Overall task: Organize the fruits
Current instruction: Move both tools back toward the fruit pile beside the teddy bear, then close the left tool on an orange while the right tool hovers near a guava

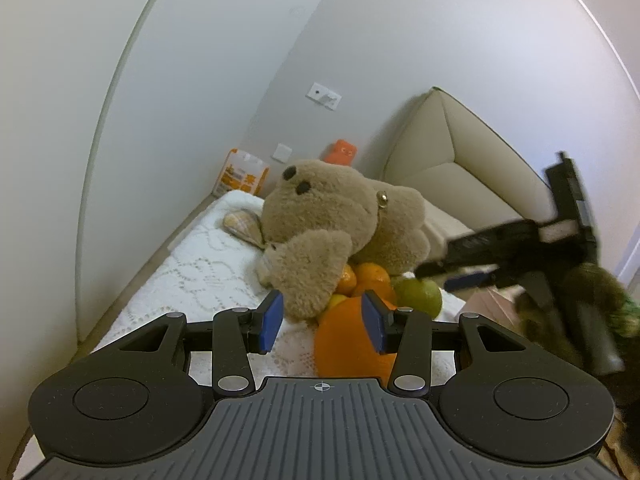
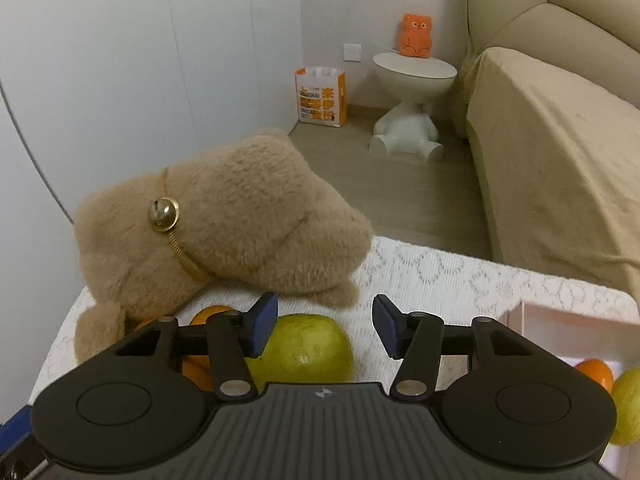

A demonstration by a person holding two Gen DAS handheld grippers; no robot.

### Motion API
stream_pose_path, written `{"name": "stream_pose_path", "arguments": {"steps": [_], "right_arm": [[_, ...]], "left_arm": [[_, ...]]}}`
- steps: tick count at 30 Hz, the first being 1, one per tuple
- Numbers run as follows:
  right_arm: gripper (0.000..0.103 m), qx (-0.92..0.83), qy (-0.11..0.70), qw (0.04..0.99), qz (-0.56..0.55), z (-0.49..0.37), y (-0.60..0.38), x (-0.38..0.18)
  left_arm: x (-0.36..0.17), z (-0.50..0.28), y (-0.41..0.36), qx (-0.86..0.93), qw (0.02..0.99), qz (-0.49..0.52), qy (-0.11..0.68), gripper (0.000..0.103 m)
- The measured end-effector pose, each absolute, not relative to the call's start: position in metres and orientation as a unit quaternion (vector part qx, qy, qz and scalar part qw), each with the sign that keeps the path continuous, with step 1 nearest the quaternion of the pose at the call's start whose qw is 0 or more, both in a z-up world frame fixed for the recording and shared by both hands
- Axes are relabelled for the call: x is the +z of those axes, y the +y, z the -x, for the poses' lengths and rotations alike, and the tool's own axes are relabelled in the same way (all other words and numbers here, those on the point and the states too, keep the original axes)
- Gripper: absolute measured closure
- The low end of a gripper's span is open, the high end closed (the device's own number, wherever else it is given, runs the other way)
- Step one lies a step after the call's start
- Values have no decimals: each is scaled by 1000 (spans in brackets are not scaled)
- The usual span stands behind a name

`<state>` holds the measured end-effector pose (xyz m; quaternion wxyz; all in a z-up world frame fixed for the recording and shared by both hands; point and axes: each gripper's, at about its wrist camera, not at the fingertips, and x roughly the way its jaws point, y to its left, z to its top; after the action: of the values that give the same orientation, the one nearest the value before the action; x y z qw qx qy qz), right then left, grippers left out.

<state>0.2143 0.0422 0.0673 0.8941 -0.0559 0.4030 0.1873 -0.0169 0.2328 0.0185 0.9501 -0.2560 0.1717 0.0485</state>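
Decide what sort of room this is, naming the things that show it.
Probably a bedroom or living room at home: a padded beige headboard or sofa back, a plush teddy bear on a lace-covered table, a bear-shaped side table.

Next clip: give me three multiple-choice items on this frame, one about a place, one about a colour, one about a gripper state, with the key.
1. Where does the teddy bear lie?
A. on the sofa
B. on the white cloth, beside the fruit
C. on the floor

2. What colour is the fruit nearest the right gripper?
A. green
B. red
C. purple

3. How does the left gripper stand?
A. shut on the bear
B. shut with nothing in it
C. open, holding nothing

Key: 1 B, the bear rests on the lace cloth next to the oranges; 2 A, a green fruit sits just under the right fingers; 3 C, the blue pads are apart, with an orange just beyond them.
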Motion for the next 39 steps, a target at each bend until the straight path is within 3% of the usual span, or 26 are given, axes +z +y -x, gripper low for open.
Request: {"name": "stream_pose_path", "arguments": {"steps": [3,5,9,17,21,27,31,35,39], "right_arm": [[50,237,456,856,48,-187,29,70],[50,261,437,858,63,-161,22,81],[36,262,389,876,109,-139,28,89],[35,244,407,873,109,-151,25,47],[31,256,397,878,82,-138,11,41],[28,258,359,887,129,-110,16,37],[29,251,345,892,147,-91,13,37],[38,252,327,901,134,-62,-2,40],[38,260,320,905,101,-40,-18,38]], "left_arm": [[18,17,232,48,950,255,172,55],[19,17,232,48,950,254,174,55],[17,14,231,54,950,248,182,55],[16,13,231,53,950,248,184,54],[16,13,230,54,951,243,183,54],[18,12,226,60,954,230,184,55],[26,10,220,49,954,223,192,55],[43,-2,203,27,961,189,201,55],[65,-41,172,12,963,78,259,55]]}}
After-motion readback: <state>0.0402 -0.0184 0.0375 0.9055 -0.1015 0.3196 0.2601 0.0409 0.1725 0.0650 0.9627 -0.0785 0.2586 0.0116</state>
